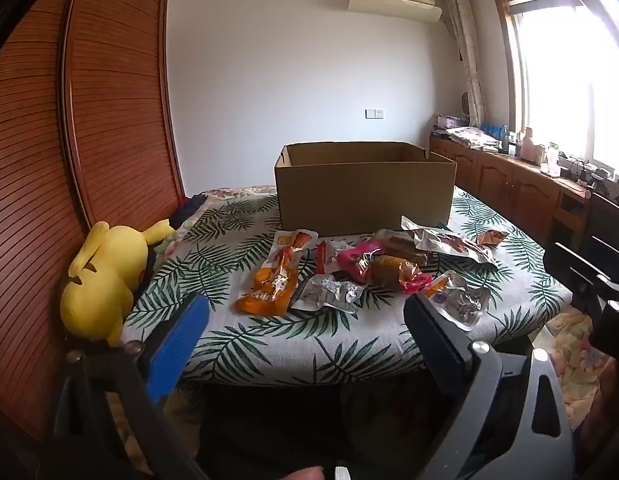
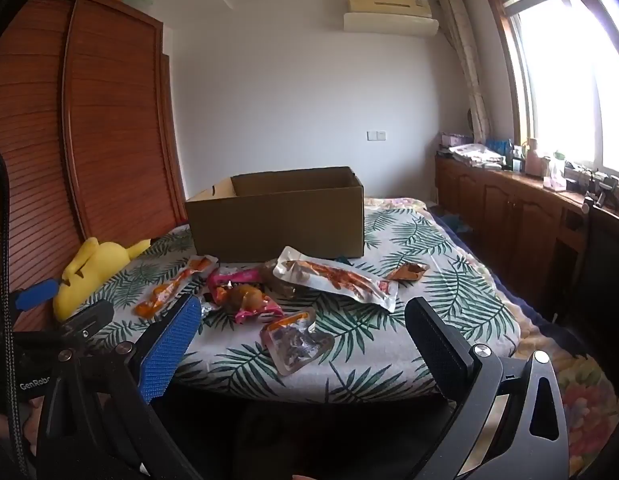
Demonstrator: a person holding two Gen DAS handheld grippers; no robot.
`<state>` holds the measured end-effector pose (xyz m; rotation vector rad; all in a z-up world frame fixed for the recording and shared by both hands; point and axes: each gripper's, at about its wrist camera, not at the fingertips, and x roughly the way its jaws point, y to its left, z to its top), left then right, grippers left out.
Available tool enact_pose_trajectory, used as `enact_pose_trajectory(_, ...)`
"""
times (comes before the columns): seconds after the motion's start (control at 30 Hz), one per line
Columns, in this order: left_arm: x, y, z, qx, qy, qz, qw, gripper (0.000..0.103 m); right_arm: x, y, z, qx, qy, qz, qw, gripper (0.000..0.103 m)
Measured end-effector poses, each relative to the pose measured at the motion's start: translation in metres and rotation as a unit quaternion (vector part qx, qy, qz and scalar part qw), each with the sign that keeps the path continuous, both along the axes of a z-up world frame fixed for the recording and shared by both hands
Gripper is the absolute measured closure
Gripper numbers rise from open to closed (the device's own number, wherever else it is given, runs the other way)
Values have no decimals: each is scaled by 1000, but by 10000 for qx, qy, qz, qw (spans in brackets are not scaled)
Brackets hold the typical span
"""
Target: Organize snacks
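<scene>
Left wrist view: the left hand-held gripper [image 1: 305,312] is held with its jaws wide apart, nothing between them, short of the bed's [image 1: 237,344] near edge. A cardboard box [image 1: 365,190] is seen open-topped toward the far edge; its contents cannot be told. Snack packets [image 1: 349,268] are scattered just before it, outside the box. A yellow plush toy [image 1: 105,276] is lying at the left edge. The right hand-held gripper [image 2: 303,316] is likewise spread open and empty.
</scene>
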<state>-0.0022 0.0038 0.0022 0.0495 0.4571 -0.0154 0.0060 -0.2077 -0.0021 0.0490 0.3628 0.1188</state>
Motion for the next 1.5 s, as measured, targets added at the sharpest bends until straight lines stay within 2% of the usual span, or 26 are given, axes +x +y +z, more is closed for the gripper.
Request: enact_pose_trajectory(1.5,1,4,2,-73,-30,51,10000,4,-2,-6,1,89,32,-53,9999,0)
